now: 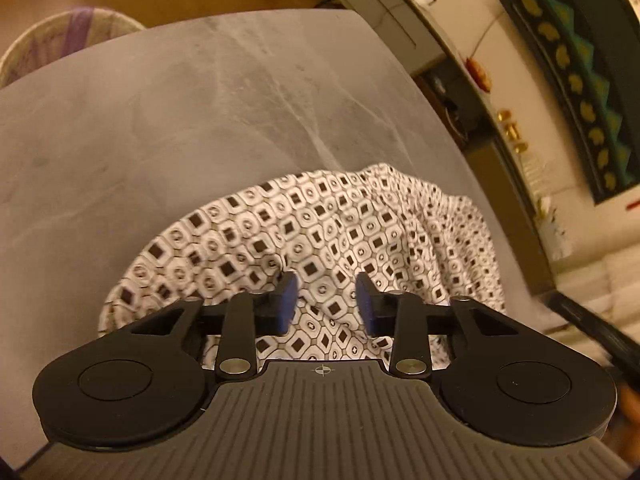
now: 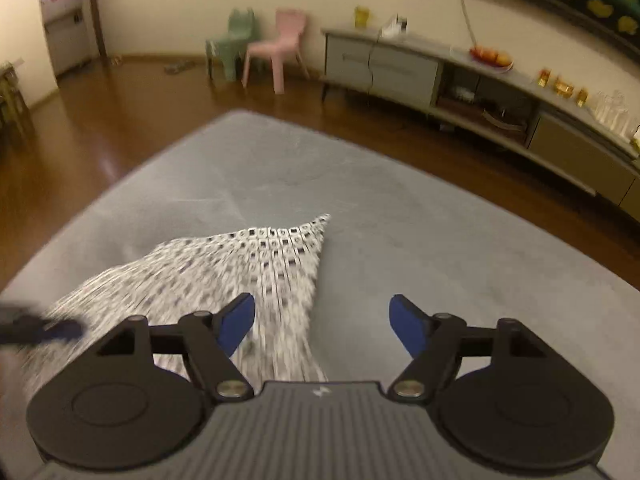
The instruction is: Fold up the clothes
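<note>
**Patterned cloth on the grey table**

On the big grey table (image 1: 160, 128) lies the cloth (image 1: 320, 232). It is thin and white, with little dark squares and rings all over, and it sits bunched in soft folds. One corner (image 2: 324, 220) of the cloth sticks out flat to a sharp point.

Over the cloth, the left gripper (image 1: 327, 300) has its blue pads partly apart, with nothing pinched between them. Just beside the cloth, the right gripper (image 2: 322, 328) stands wide apart and holds nothing; that view is blurry.

Beyond the table is a shiny brown wood floor (image 2: 120, 120). Further off stand a pink chair (image 2: 280, 48), a green chair (image 2: 236, 44) and a long low grey cabinet (image 2: 384, 68). A woven basket (image 1: 60, 44) sits past the table's far edge.
</note>
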A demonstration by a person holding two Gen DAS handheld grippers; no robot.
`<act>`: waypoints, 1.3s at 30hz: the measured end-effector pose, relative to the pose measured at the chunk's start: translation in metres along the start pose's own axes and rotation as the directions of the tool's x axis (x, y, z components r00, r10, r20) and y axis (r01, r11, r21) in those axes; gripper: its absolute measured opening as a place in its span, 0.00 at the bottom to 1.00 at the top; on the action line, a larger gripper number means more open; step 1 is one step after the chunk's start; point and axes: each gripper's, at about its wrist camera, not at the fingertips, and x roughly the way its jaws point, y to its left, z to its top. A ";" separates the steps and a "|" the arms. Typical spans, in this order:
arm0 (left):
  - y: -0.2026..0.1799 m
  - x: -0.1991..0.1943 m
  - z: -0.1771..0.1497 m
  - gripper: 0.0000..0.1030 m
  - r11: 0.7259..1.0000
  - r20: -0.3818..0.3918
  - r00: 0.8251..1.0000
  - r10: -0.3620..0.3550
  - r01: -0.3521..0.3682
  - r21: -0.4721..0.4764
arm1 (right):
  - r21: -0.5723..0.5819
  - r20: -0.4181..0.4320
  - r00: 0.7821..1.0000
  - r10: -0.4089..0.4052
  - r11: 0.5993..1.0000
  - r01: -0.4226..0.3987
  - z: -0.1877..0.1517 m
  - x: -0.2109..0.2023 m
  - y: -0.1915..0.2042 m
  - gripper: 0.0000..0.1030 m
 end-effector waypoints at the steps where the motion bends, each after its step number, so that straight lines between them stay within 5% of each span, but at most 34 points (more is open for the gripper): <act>1: -0.003 -0.002 0.001 0.36 1.000 0.004 1.000 -0.020 0.020 0.011 | 0.004 -0.032 0.999 -0.016 1.000 0.016 0.009 0.018 0.007 0.72; 3: -0.010 -0.007 0.003 0.39 0.997 0.009 0.997 -0.074 0.073 0.027 | 0.026 -0.108 0.994 -0.027 0.999 0.030 0.016 0.050 0.009 0.58; 5: -0.011 -0.008 0.009 0.44 0.990 0.017 0.991 -0.136 0.135 0.028 | 0.037 -0.171 0.985 -0.029 0.999 0.036 0.007 0.070 0.009 0.04; 7: -0.009 -0.009 0.015 0.48 0.980 0.024 0.980 -0.199 0.199 0.013 | 0.012 -0.118 0.992 -0.047 0.999 0.049 0.004 0.061 0.020 0.01; 12: -0.003 -0.018 0.023 0.71 0.930 0.057 0.935 -0.350 0.354 -0.095 | -0.154 0.126 0.987 0.104 0.985 -0.084 -0.036 -0.041 0.079 0.01; 16: -0.005 -0.015 0.022 0.80 0.885 0.073 0.899 -0.432 0.438 -0.159 | -0.312 0.178 0.974 0.143 0.946 -0.082 -0.083 -0.084 0.122 0.01; 21: -0.010 0.003 0.012 0.83 0.874 0.021 0.889 -0.458 0.455 -0.174 | -0.441 0.202 0.971 0.130 0.897 -0.029 -0.120 -0.092 0.151 0.01; 24: -0.013 0.014 0.010 0.82 0.886 -0.012 0.897 -0.442 0.434 -0.162 | -0.467 0.217 0.966 0.143 0.884 -0.026 -0.122 -0.097 0.157 0.01; 29: -0.012 0.021 0.009 0.72 0.878 -0.029 0.889 -0.456 0.445 -0.176 | -0.412 0.244 0.958 0.154 0.910 -0.042 -0.117 -0.113 0.151 0.01; 30: -0.014 0.020 0.009 0.61 0.878 -0.026 0.887 -0.461 0.452 -0.160 | -0.397 0.240 0.957 0.164 0.916 -0.058 -0.115 -0.114 0.149 0.01; 31: -0.017 0.019 0.009 0.36 0.883 -0.026 0.889 -0.457 0.450 -0.133 | -0.383 0.236 0.956 0.175 0.921 -0.074 -0.113 -0.114 0.147 0.01; 33: -0.027 0.016 0.009 0.00 0.910 -0.040 0.909 -0.415 0.413 -0.047 | -0.363 0.229 0.952 0.202 0.925 -0.109 -0.110 -0.114 0.144 0.01; 35: -0.036 0.004 0.009 0.00 0.939 -0.023 0.940 -0.340 0.341 0.046 | -0.355 0.222 0.950 0.220 0.925 -0.132 -0.111 -0.113 0.142 0.01; 36: -0.036 -0.008 0.012 0.00 0.936 -0.006 0.938 -0.346 0.345 0.061 | -0.347 0.213 0.949 0.231 0.926 -0.147 -0.111 -0.114 0.140 0.04; 38: -0.029 -0.036 0.019 0.00 0.934 0.030 0.936 -0.350 0.346 0.088 | -0.313 0.190 0.945 0.267 0.929 -0.199 -0.116 -0.123 0.129 0.17; 39: -0.023 -0.048 0.020 0.00 0.942 0.044 0.945 -0.326 0.319 0.107 | -0.272 0.196 0.940 0.280 0.936 -0.223 -0.122 -0.133 0.114 0.34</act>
